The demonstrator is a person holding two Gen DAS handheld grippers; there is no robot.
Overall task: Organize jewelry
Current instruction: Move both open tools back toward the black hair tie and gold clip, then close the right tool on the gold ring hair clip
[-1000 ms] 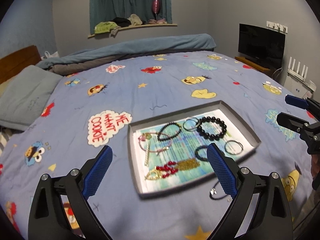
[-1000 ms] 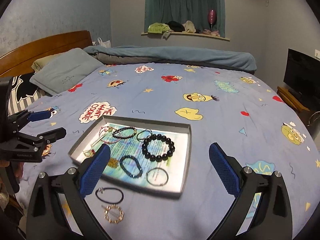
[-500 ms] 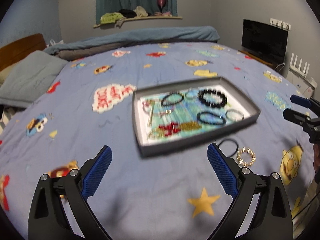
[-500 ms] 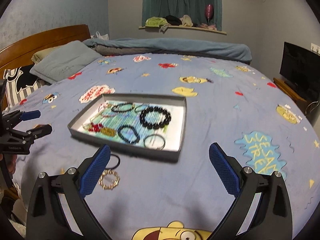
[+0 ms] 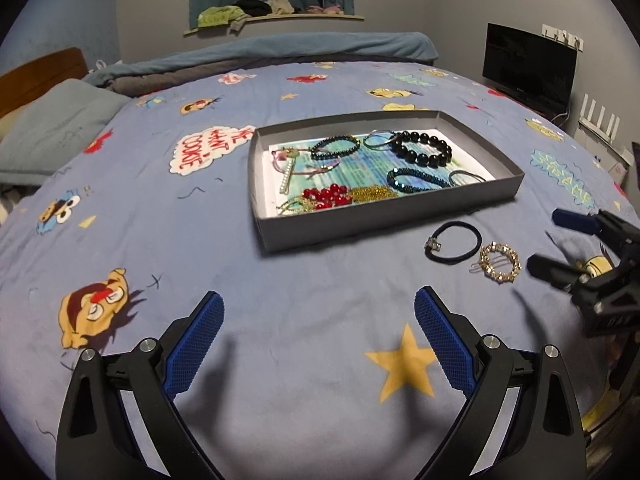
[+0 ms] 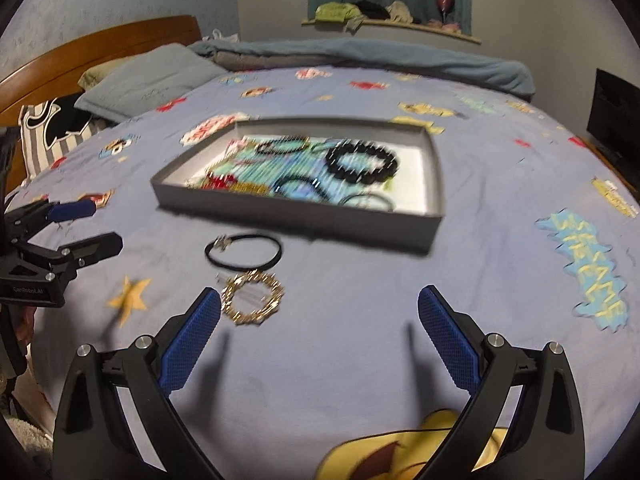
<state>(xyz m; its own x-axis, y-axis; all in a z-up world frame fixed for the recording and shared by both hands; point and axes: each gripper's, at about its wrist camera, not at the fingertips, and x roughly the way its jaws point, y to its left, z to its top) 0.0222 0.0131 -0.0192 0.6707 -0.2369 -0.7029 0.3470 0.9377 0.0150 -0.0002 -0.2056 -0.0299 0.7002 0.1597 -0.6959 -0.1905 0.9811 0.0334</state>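
On the blue cartoon-print bedspread [image 5: 280,320] I see a shallow grey cardboard tray [image 5: 384,216] holding beaded bracelets, among them a chunky black bead bracelet [image 5: 422,148] and a red bead cluster [image 5: 326,196]. Just outside the tray's near wall lie a thin black cord bracelet [image 5: 454,242] and, touching it, a round gold hair clip [image 5: 500,267]. My left hand-held gripper [image 5: 318,340] hangs wide open, holding nothing. My right hand-held gripper [image 6: 318,338] is equally spread and empty, its left finger [image 6: 192,340] just beside the gold clip [image 6: 252,298].
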